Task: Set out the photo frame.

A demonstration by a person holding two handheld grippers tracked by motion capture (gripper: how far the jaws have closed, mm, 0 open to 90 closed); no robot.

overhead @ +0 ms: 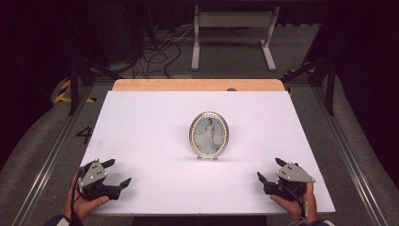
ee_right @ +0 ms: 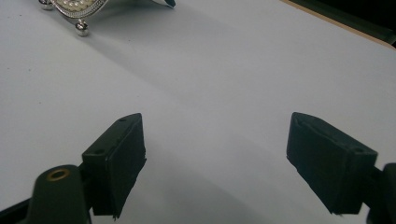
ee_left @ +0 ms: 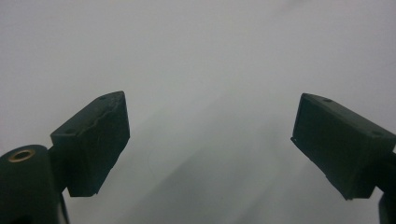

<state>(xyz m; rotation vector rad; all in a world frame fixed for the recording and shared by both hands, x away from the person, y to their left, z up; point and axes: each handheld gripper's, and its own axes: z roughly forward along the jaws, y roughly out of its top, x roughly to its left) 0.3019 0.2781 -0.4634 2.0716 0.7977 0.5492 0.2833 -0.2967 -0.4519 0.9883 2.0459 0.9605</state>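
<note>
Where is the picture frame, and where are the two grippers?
Frame [overhead: 209, 134]: high view, on the photo inside the oval.
Left gripper [overhead: 117, 173]: high view, midway between its open fingertips.
Right gripper [overhead: 269, 170]: high view, midway between its open fingertips.

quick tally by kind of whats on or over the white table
picture frame: 1
grippers: 2, left gripper and right gripper, both open
total: 3
</note>
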